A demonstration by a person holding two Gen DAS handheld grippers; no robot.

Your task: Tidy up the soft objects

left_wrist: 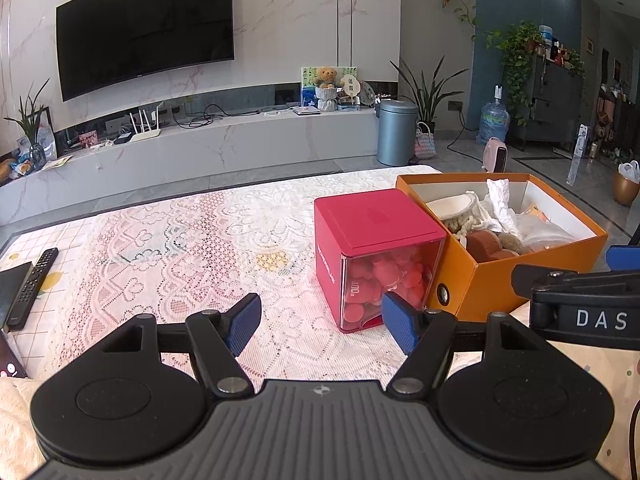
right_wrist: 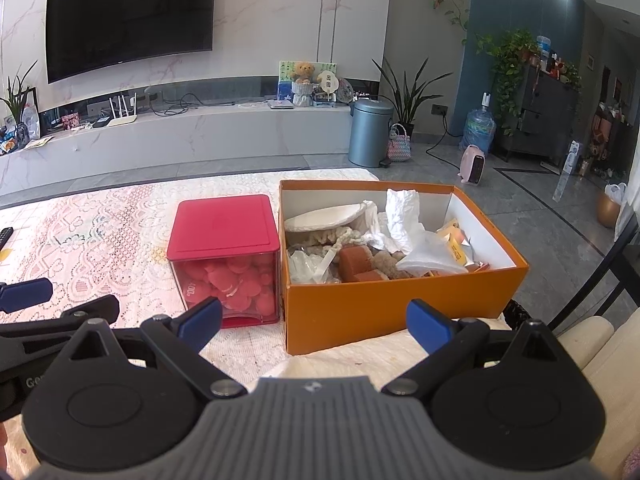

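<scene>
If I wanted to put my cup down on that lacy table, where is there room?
The widest bare stretch of the lace tablecloth lies between the remote control at the left edge and the red cube box. The right end is crowded: the cube stands close beside the full orange box, with both open grippers in front.

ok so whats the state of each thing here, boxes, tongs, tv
orange box: open, no lid, full of soft items
red box: lid on, red pieces inside
left tongs: open, empty
right tongs: open, empty
tv: off
bin: lid closed
</scene>
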